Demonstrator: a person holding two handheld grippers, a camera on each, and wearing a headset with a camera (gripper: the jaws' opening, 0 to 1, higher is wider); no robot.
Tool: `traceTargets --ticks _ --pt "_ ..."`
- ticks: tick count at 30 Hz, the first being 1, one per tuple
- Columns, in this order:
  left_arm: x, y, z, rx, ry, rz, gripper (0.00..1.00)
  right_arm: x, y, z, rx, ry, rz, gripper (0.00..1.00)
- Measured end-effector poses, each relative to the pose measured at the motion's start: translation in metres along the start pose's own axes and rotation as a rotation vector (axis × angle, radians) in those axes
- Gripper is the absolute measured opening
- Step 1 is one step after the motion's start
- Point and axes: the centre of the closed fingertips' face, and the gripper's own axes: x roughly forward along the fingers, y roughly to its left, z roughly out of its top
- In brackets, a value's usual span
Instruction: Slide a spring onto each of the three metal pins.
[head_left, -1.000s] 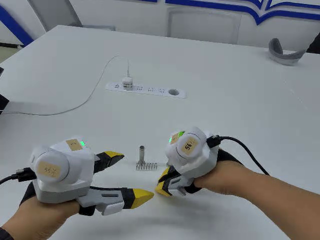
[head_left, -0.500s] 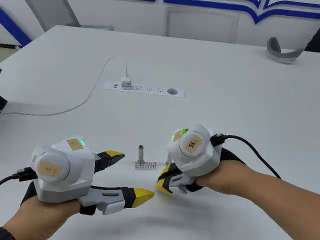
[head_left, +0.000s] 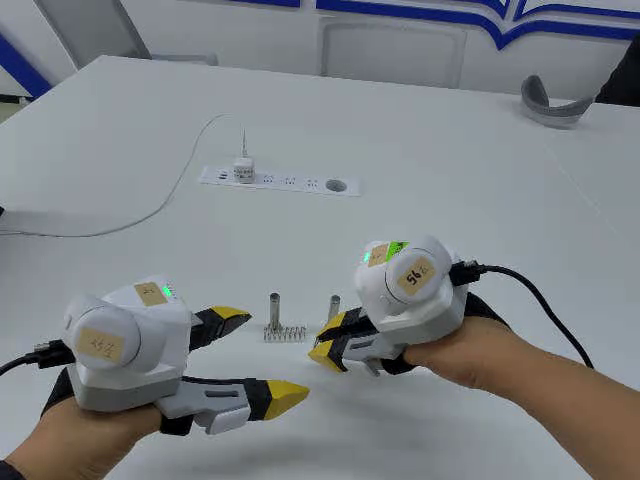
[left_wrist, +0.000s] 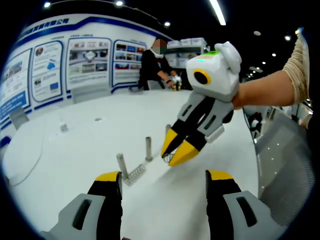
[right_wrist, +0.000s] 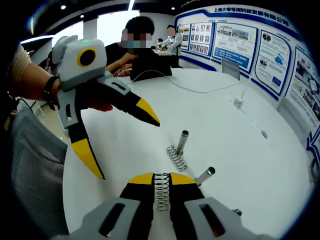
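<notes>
Two upright metal pins (head_left: 274, 305) (head_left: 334, 305) stand on the white table, and a loose spring (head_left: 285, 333) lies flat between their bases. My right gripper (head_left: 326, 351) hovers just right of that spring. In the right gripper view its jaws are shut on another spring (right_wrist: 161, 190), which points toward the pins (right_wrist: 182, 140) (right_wrist: 205, 176). The loose spring (right_wrist: 176, 157) rests beside the farther pin. My left gripper (head_left: 255, 355) stands open with nothing in it, to the left of the pins. In the left gripper view three pins (left_wrist: 149, 148) (left_wrist: 121, 165) (left_wrist: 168, 129) stand ahead of its jaws.
A white power strip (head_left: 270, 181) with a plugged adapter and a cable trailing left lies farther back on the table (head_left: 450, 190). A grey curved object (head_left: 550, 106) sits at the far right. People stand at a bench in the background.
My right gripper has risen and shifted a little to the right with its spring, uncovering the second pin. The left gripper has stayed put. The camera has shifted.
</notes>
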Motion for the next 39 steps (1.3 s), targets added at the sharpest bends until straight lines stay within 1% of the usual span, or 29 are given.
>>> traceTargets --ticks 6,12,17,23,27,34,39 --pt "0.001 -0.002 0.002 0.006 0.0 -0.003 0.68 -0.006 -0.002 0.006 0.006 -0.028 -0.015 0.12" --pt "0.002 -0.003 0.006 0.013 -0.003 -0.008 0.68 -0.012 -0.002 0.009 0.011 -0.042 -0.027 0.12" --pt "0.005 -0.006 0.008 0.027 -0.003 -0.015 0.67 -0.02 -0.002 0.014 0.011 -0.054 -0.034 0.12" --pt "0.008 -0.009 0.008 0.053 0.001 -0.024 0.61 -0.03 0.003 0.024 0.012 -0.067 -0.029 0.12" --pt "0.011 -0.011 0.009 0.08 0.002 -0.031 0.55 -0.036 0.008 0.03 0.008 -0.071 -0.021 0.12" --pt "0.016 -0.014 0.01 0.112 0.006 -0.042 0.47 -0.038 0.017 0.035 0.001 -0.07 0.004 0.12" --pt "0.019 -0.015 0.012 0.123 -0.003 -0.047 0.41 -0.037 0.022 0.037 -0.002 -0.07 0.02 0.12"
